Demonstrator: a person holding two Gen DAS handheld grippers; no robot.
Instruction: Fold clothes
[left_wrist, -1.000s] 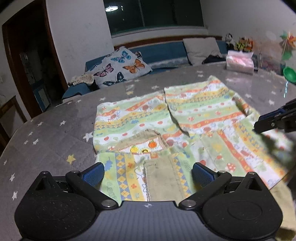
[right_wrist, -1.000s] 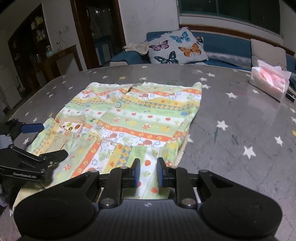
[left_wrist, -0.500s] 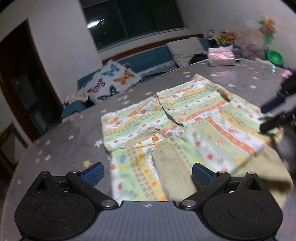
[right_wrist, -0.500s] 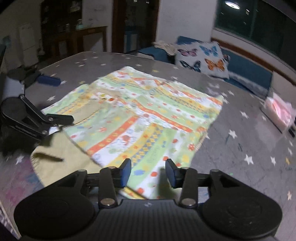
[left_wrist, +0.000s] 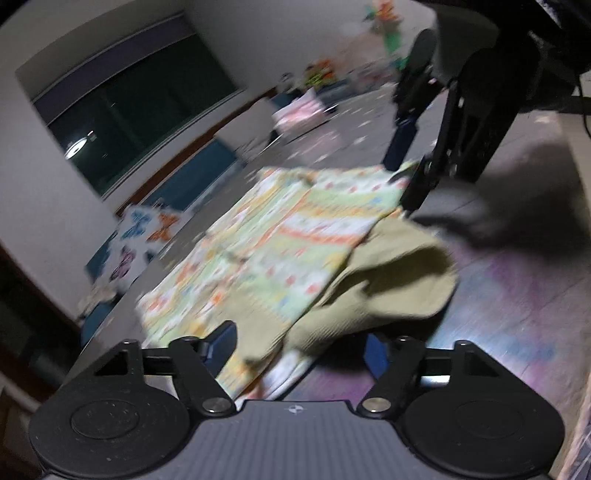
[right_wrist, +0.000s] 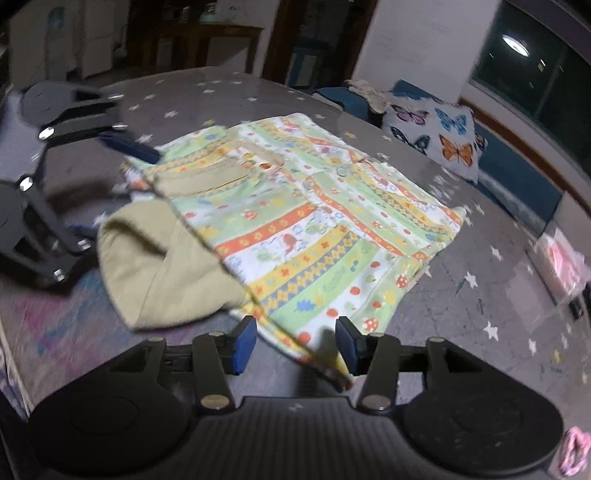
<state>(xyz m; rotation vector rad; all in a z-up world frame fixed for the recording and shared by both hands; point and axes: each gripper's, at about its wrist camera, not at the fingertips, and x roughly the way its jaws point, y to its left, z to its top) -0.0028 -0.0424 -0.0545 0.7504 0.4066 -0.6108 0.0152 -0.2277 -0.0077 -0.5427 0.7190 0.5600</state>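
A child's patterned jacket (right_wrist: 317, 225) with green, yellow and orange stripes lies spread on the grey star-print tablecloth (right_wrist: 491, 295). Its khaki hood (right_wrist: 162, 269) is folded out at the near left. It also shows, blurred, in the left wrist view (left_wrist: 280, 251) with the hood (left_wrist: 388, 280). My right gripper (right_wrist: 295, 343) is open, its pads either side of the jacket's near hem. My left gripper (left_wrist: 301, 345) is open over the jacket's near edge. It also appears at the left of the right wrist view (right_wrist: 122, 184). The right gripper appears at the top right of the left wrist view (left_wrist: 400, 177).
A pink tissue pack (right_wrist: 565, 266) lies at the right of the table. A butterfly cushion (right_wrist: 436, 133) rests on the blue sofa behind. A pink item (right_wrist: 574, 450) lies at the near right edge. Dark wooden furniture (right_wrist: 207, 40) stands at the back.
My right gripper has opened from shut and let go of the jacket's hem. Both grippers have swung round, so the khaki hood now shows. The left wrist view is now blurred.
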